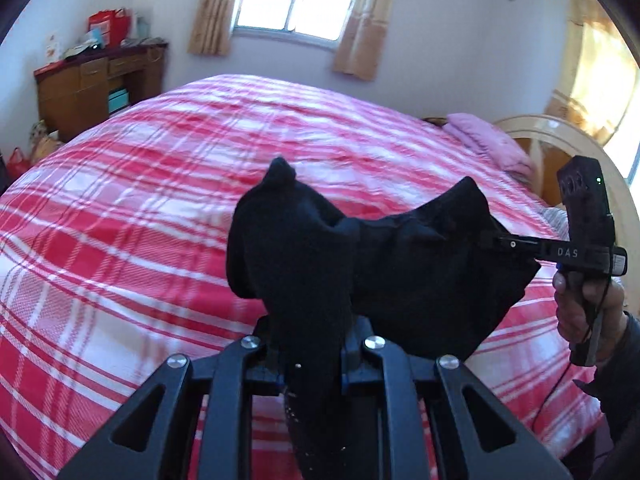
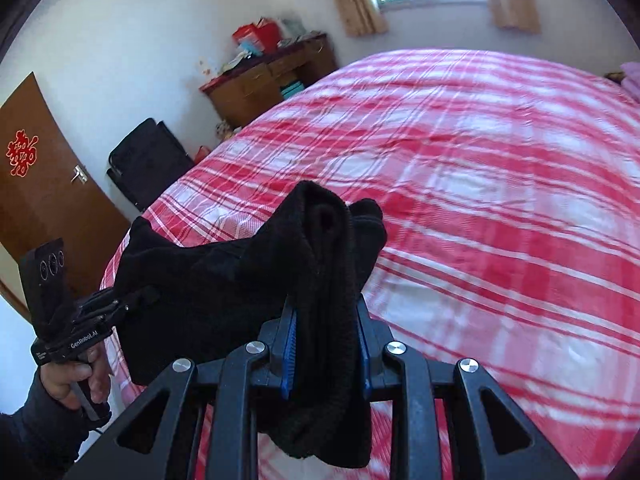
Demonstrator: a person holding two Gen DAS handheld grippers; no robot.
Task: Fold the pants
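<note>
Black pants (image 1: 400,272) hang bunched in the air over the bed, stretched between both grippers. My left gripper (image 1: 310,344) is shut on one bundle of the fabric, which spills over and hides its fingertips. In the left wrist view my right gripper (image 1: 486,240) comes in from the right, held by a hand (image 1: 576,300), and its jaws bite the other end of the cloth. In the right wrist view the pants (image 2: 224,280) drape across the right gripper (image 2: 326,344), pinched between its blue pads. My left gripper (image 2: 144,296) grips the cloth at the lower left.
A bed with a red and white plaid sheet (image 1: 160,200) fills both views below the pants. A pink folded blanket (image 1: 488,144) lies by the curved headboard (image 1: 560,132). A cluttered wooden desk (image 2: 272,80), a black suitcase (image 2: 148,160) and a brown door (image 2: 40,200) stand beyond the bed.
</note>
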